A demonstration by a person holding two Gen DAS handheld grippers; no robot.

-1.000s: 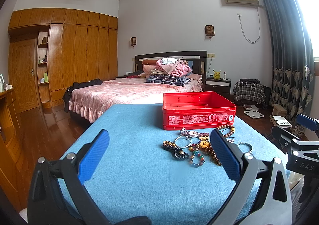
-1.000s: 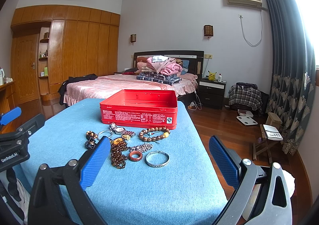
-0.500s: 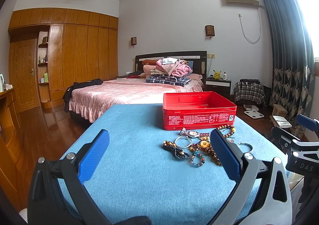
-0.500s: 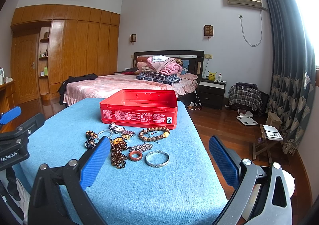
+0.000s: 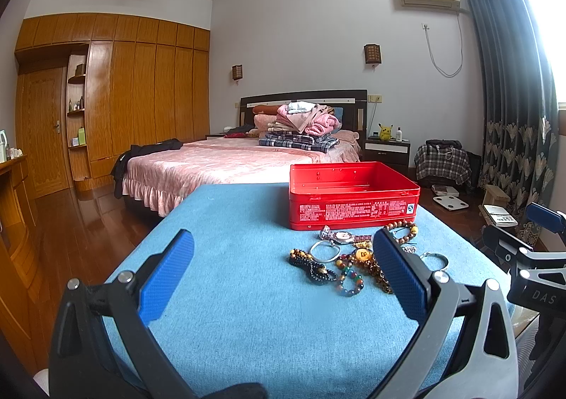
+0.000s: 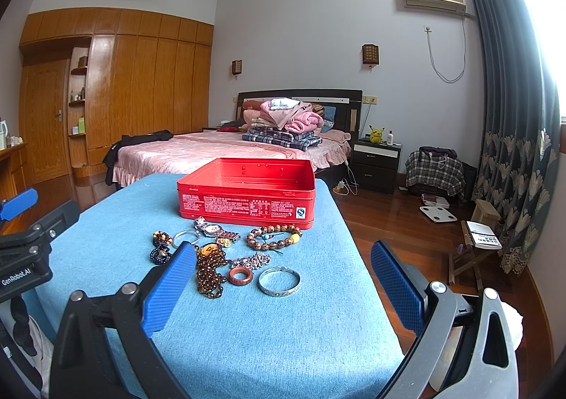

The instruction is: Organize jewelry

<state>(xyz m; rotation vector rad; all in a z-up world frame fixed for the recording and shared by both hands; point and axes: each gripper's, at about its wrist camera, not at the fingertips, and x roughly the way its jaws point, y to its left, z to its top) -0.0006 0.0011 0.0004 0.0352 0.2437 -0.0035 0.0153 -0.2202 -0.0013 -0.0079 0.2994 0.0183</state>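
Over on the left, the left gripper (image 5: 283,268) hangs low above the blue cloth-covered table (image 5: 226,321), its blue-padded fingers (image 5: 166,275) spread wide with nothing between them. Ahead of it the cloth is bare until the heap of jewelry: a dark bead bracelet (image 5: 313,262), a thin silver bangle (image 5: 324,251), a multicoloured bead bracelet (image 5: 348,278), then a wristwatch (image 6: 215,229) lying just in front of the red tin (image 6: 247,192). The tin stands open-topped at the far end of the table, and from here its inside looks empty.

In the middle of the pile a long strand of brown beads (image 6: 210,275) trails toward the near edge, with a reddish ring (image 6: 240,275) just beside it and a wide silver bangle (image 6: 279,281) next to that. A wooden bead bracelet (image 6: 274,237) sits close to the tin's front wall.

The right gripper (image 6: 283,289) hovers over the table's near right side, also spread wide and holding nothing; its left pad hides part of the pile.

Beyond the table: a wooden wardrobe (image 6: 141,87), a pink bed (image 6: 219,151) stacked with folded clothes (image 6: 286,123), a nightstand (image 6: 376,165), and dark curtains (image 6: 513,115).
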